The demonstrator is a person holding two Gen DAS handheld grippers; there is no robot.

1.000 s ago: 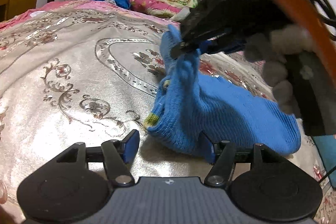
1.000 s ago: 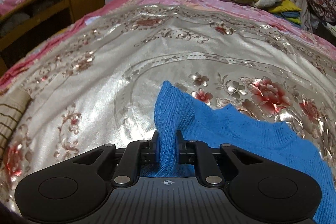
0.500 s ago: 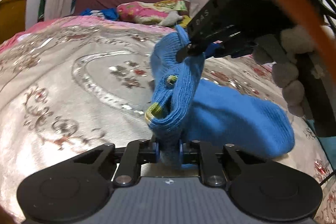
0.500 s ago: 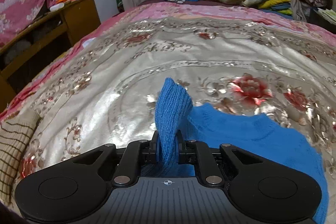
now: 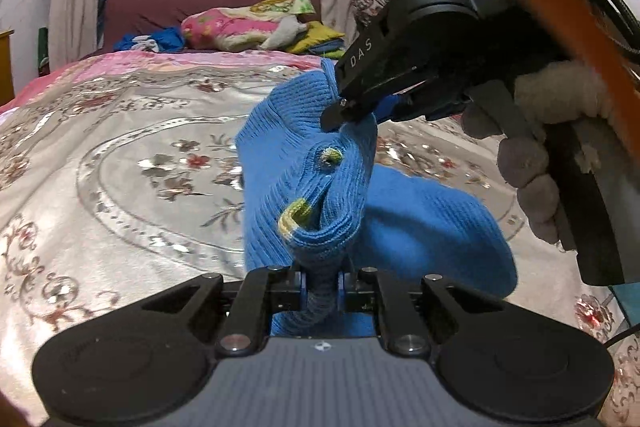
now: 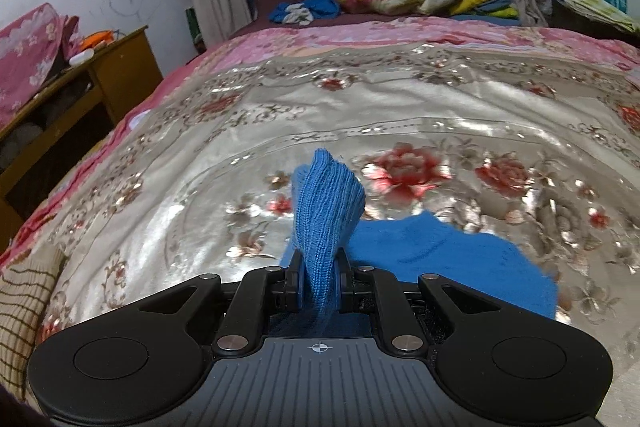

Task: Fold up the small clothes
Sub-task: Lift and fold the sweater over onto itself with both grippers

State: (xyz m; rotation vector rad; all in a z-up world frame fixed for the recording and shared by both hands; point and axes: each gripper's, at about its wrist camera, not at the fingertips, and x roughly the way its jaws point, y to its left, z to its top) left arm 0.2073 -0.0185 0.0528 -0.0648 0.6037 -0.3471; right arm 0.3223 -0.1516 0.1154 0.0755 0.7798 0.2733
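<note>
Left gripper (image 5: pixel 321 286) has closed onto the blue sweater (image 5: pixel 316 187); its jaws are closing further. Right gripper (image 6: pixel 319 285) clamps another bunch. Only the left view shows the gloved hand (image 5: pixel 532 163); wooden cabinet (image 6: pixel 80 99) sits beside the bed.

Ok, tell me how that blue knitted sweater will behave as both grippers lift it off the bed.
The blue knitted sweater is probably floppy: it sags between the left gripper and right gripper. It likely won't slip, since the ribbed knit bunches between the pads. It seems light, draping softly without pulling taut.
</note>
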